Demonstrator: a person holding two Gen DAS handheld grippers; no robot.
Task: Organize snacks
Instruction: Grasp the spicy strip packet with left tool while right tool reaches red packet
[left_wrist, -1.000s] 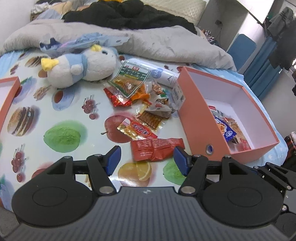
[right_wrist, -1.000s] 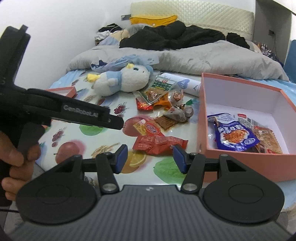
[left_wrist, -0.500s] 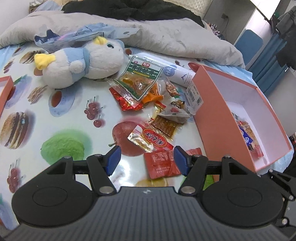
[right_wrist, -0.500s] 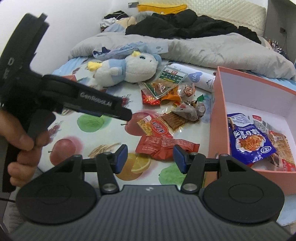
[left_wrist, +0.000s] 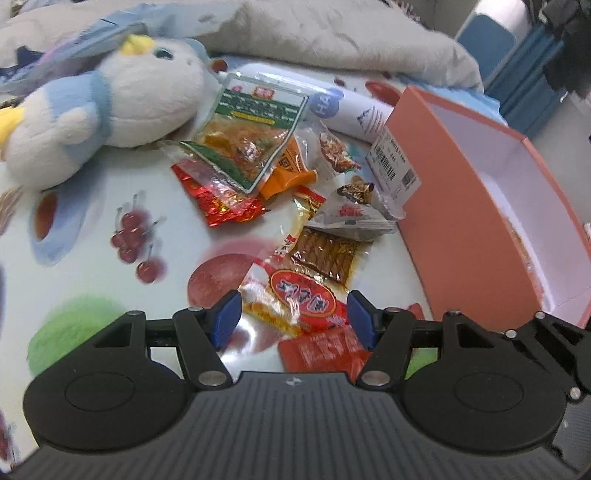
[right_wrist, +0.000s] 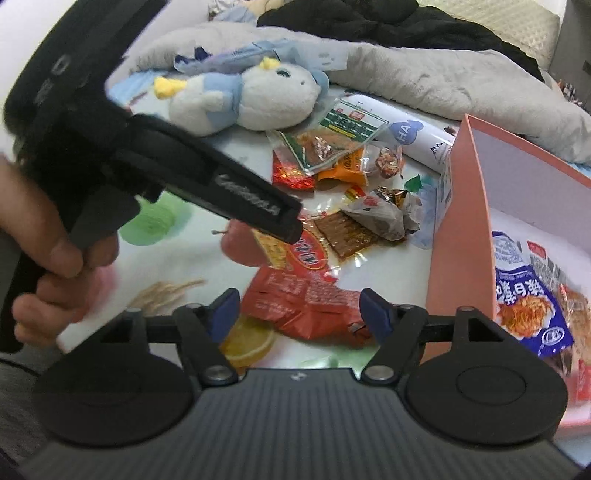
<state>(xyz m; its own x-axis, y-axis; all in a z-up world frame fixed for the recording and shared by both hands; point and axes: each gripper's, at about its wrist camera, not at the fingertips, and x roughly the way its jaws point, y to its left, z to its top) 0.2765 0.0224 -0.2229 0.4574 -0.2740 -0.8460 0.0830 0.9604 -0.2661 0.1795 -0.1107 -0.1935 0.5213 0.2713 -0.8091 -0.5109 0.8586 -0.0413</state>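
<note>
- Left gripper (left_wrist: 294, 314): fingers spread, pinching nothing, above the yellow-red packet (left_wrist: 291, 299); it could snag the overlapping brown packet (left_wrist: 325, 254).
- Right gripper (right_wrist: 301, 313): fingers opening around the red packet (right_wrist: 306, 302) on the bed, beside the box (right_wrist: 458, 236); slick foil may slip.

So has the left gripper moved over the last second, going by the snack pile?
Yes. The left gripper has come forward and down: it was framing the red packet and now straddles the yellow-and-red packet, jaws open.
</note>
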